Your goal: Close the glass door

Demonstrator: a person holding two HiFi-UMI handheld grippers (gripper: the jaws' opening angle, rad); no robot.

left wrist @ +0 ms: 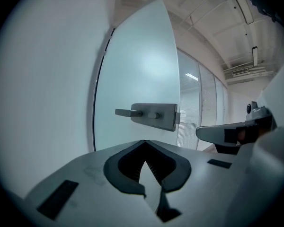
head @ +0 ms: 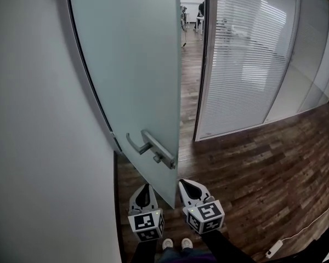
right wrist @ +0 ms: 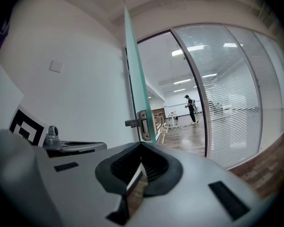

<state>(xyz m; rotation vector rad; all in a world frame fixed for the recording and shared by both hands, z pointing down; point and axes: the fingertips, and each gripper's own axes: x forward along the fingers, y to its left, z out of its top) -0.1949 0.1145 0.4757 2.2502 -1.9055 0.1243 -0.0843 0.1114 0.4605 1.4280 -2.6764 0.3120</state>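
The frosted glass door stands open, swung out toward me, its free edge on the right. A metal lever handle sits near that edge. My left gripper is just below the handle in front of the door face, shut and empty. My right gripper is beside the door's free edge, shut with nothing between its jaws. In the left gripper view the door and handle lie straight ahead of the left gripper. The right gripper view shows the door's edge and handle ahead of the right gripper.
A white wall fills the left. The door frame and a glass partition with blinds stand to the right. Dark wood floor lies below, with a power strip on a cable. A person stands far off beyond the doorway.
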